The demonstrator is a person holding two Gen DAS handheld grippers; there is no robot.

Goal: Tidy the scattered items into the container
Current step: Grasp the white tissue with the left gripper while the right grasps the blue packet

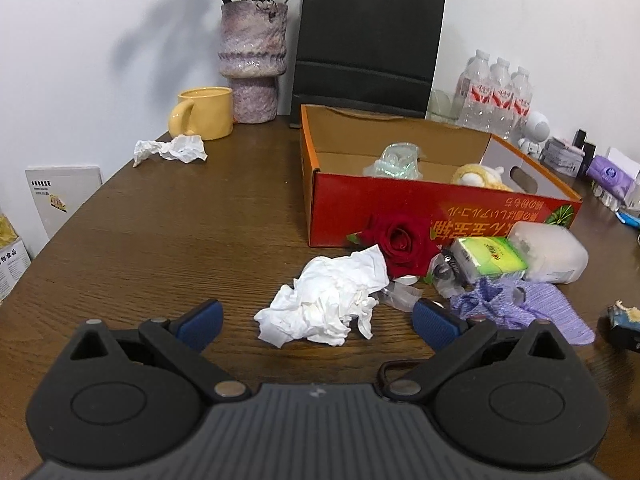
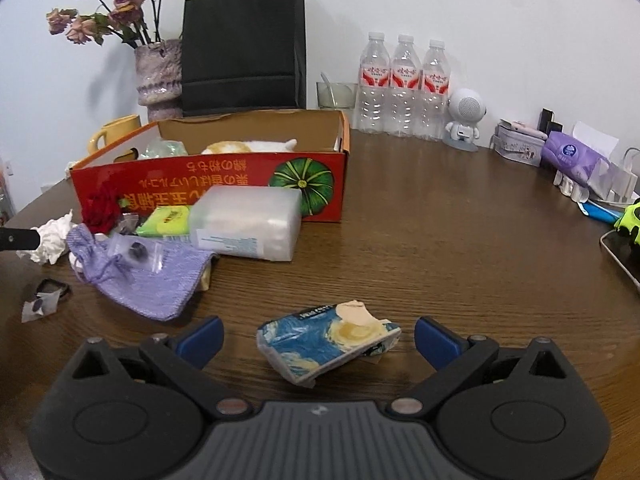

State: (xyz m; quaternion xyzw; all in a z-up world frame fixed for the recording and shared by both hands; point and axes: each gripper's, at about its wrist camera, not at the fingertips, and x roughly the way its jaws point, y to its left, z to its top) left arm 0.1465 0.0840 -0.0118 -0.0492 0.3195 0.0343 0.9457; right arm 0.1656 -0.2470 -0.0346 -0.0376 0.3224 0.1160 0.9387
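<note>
Vase, black bag, water bottles behind.

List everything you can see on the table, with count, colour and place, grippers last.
box: 1, red-orange, mid-table, open
toys in box: 2, one clear-green, one yellow-white
crumpled tissue: 1, white, between left gripper's fingers
second tissue: 1, white, by mug
mug: 1, yellow, back left
vase: 1, purple-grey, dried flowers, back
paper bag: 1, black, behind box
rose: 1, red, before box
green pack: 1, before box
wipes pack: 1, translucent white, against box
pouch: 1, lilac, before box
tissue pack: 1, blue-yellow, between right gripper's fingers
bottles: 3, clear, red labels, back
speaker: 1, white, beside bottles
left gripper: open
right gripper: open
</note>
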